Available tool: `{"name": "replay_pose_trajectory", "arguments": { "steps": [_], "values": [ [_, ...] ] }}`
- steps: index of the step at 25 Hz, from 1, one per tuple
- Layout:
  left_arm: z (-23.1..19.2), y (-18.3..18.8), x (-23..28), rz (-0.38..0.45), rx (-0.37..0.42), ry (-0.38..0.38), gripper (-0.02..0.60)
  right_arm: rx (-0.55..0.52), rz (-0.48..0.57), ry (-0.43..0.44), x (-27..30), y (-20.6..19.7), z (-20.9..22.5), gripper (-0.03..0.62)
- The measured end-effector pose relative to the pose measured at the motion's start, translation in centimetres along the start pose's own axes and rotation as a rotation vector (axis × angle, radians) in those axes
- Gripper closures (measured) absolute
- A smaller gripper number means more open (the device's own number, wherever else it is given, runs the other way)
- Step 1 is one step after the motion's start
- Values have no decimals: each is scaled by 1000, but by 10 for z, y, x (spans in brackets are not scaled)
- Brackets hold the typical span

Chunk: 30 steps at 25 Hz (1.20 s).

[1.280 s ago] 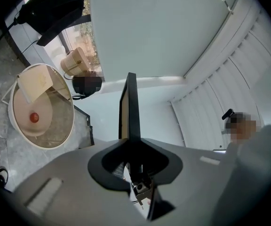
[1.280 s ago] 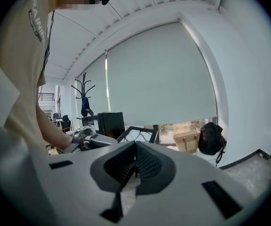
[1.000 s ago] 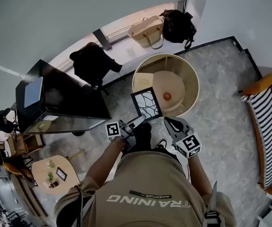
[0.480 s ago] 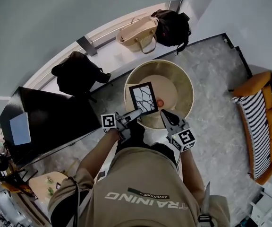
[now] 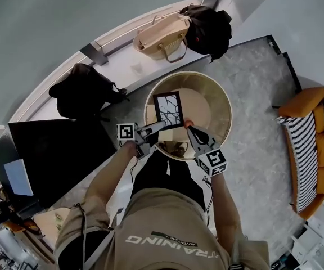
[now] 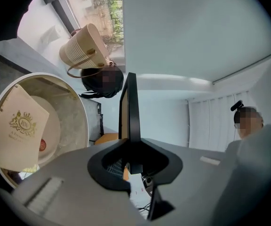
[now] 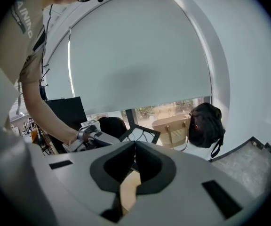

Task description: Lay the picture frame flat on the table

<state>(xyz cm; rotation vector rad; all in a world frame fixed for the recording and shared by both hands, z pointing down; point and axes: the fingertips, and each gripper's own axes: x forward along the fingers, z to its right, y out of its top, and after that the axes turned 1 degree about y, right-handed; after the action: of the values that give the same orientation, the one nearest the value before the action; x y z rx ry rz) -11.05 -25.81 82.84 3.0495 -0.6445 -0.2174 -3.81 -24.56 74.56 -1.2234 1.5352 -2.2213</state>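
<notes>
The round rimmed table (image 5: 225, 108) at the head view's centre holds one cream card (image 6: 18, 126) and one small red thing (image 5: 189, 123). The left gripper (image 5: 160, 126) clamps the single picture frame (image 5: 169, 109) by its lower edge, over the table. The right gripper (image 5: 191, 130) is pinched together, empty. Along the upper frame sit one beige tote (image 5: 162, 35) and two black bags (image 5: 210, 27)

Black picture frame (image 5: 169, 109) around black-lined white print; beige table (image 5: 219, 94); orange sofa (image 5: 300, 102).
</notes>
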Motion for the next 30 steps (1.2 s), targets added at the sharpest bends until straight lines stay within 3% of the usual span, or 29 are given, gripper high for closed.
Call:
{"name": "replay_pose_trajectory", "arguments": {
  "steps": [3,6,8,16,20,26,30],
  "values": [
    [125,-133,-21,37,40,60,512,11,44,79,-149,37,-87,588],
    [191,-196,-30,48,14,142,512,36,71,110,-224,63,-124,588],
    [189,-195,-33,49,9,183,512,39,85,118,-227,61,-124,588],
    [94,-138,-25,15,-39,226,512,32,80,175,-141,4,-96,588],
    [51,-122,-25,-17,-53,290,512,45,65,191,-111,-17,-80,588],
    [34,-103,-17,3,-92,276,512,87,15,207,-91,-39,-68,588],
    [26,-102,-14,-36,-111,347,512,101,14,223,-86,-38,-66,588]
  ]
}}
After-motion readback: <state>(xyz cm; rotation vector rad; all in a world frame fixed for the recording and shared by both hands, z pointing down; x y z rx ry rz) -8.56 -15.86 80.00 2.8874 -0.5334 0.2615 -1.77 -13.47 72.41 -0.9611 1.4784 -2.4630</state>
